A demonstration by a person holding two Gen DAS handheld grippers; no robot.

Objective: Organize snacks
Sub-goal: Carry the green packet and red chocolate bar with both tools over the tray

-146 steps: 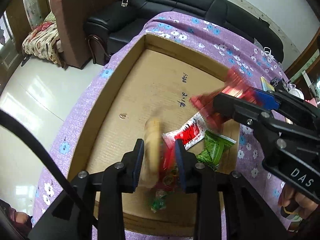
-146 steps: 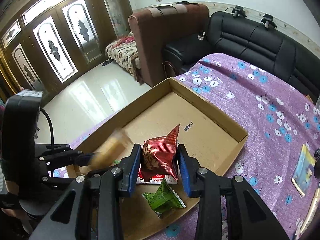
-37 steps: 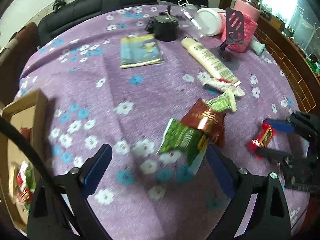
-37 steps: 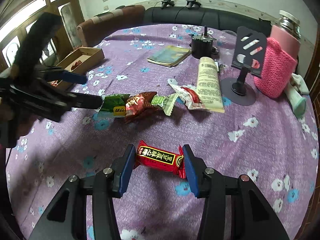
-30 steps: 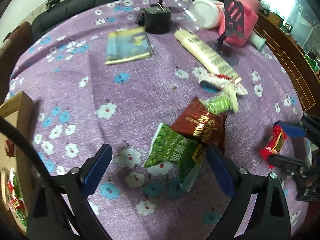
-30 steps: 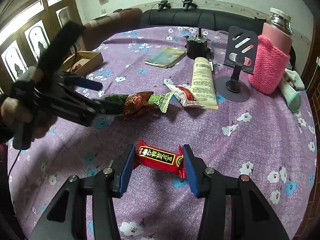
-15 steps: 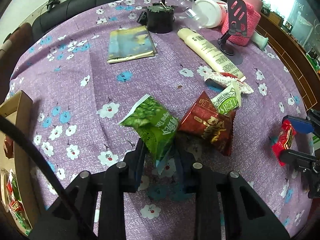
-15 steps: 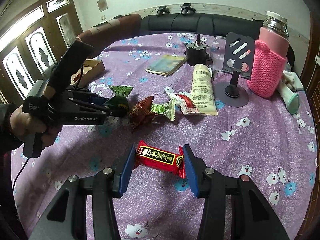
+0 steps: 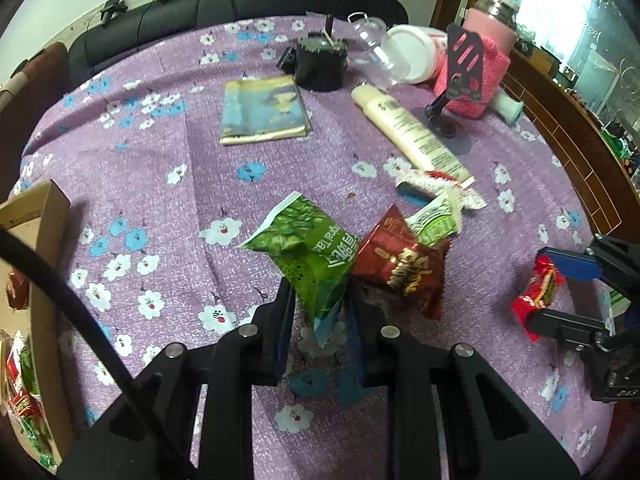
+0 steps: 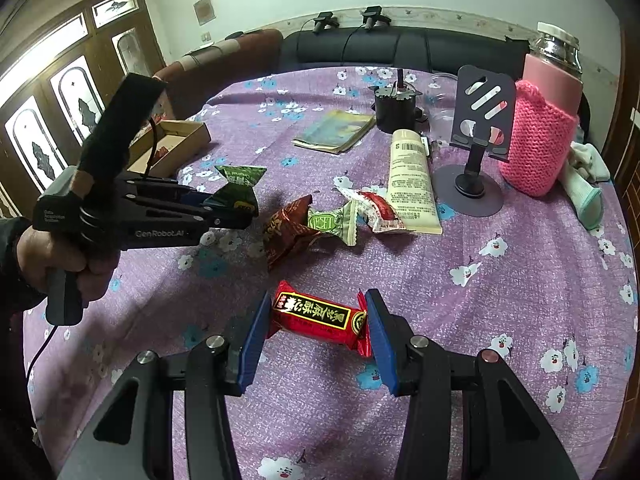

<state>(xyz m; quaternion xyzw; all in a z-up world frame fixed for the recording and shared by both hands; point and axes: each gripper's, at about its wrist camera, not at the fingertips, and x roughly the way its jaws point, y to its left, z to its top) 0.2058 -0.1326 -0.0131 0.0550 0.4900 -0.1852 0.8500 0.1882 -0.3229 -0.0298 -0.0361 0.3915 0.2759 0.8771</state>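
My left gripper (image 9: 320, 308) has its jaws closing, pads pressed on the lower end of a green snack packet (image 9: 312, 248), which stands lifted off the purple flowered cloth. The right wrist view shows that packet (image 10: 240, 178) sticking out of the left gripper (image 10: 240, 210). My right gripper (image 10: 316, 320) is shut on a red snack bar (image 10: 320, 318), held crosswise just above the cloth. A dark red packet (image 9: 400, 268), a small green-white candy (image 9: 434, 220) and a red-white packet (image 9: 432, 180) lie beside the left gripper. The cardboard box (image 9: 40, 220) with several snacks is at the far left.
A cream lotion tube (image 9: 408, 136), a booklet (image 9: 264, 108), a black round device (image 9: 320, 64), a phone stand (image 10: 480, 128) and a bottle in a pink knitted sleeve (image 10: 540, 140) stand farther back. The table's edge runs along the right.
My left gripper has gone from wide open around the green packet to closed on it, and the packet has come up off the cloth. The right gripper has kept still with the red bar.
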